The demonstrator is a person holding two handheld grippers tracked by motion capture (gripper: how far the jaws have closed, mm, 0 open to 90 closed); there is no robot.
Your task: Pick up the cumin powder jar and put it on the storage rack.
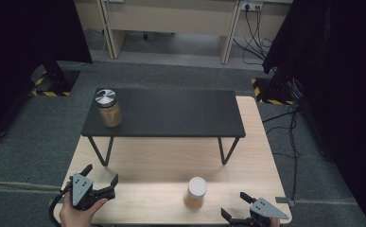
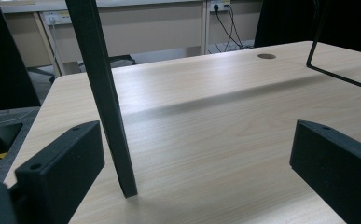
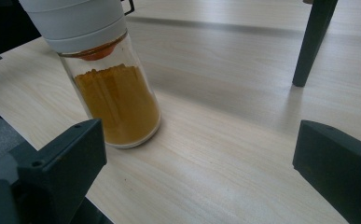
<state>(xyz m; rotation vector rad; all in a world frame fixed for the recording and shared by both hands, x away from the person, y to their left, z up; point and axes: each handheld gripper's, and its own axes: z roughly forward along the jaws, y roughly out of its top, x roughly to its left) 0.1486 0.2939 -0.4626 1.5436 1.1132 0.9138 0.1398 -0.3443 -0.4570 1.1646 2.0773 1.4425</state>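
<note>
Left gripper (image 1: 101, 182): jaws spread wide, holding nothing, at the near left corner of the wooden table (image 1: 152, 165), just beside a leg (image 2: 104, 98) of the black shelf (image 1: 166, 113).
Right gripper (image 1: 235, 204): jaws wide apart, holding nothing, at the near right edge.
White-lidded jar (image 1: 196, 193): upright on the wood near the front edge, just left of the right gripper, apart from it.
Silver-lidded jar (image 1: 108, 108): on the shelf's left end, close to its edge.
Open room: bare wood between the grippers and under the shelf.

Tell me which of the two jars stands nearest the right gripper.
The white-lidded jar on the light wooden table, just left of the right gripper. The silver-lidded jar stands far off on the black shelf.
</note>
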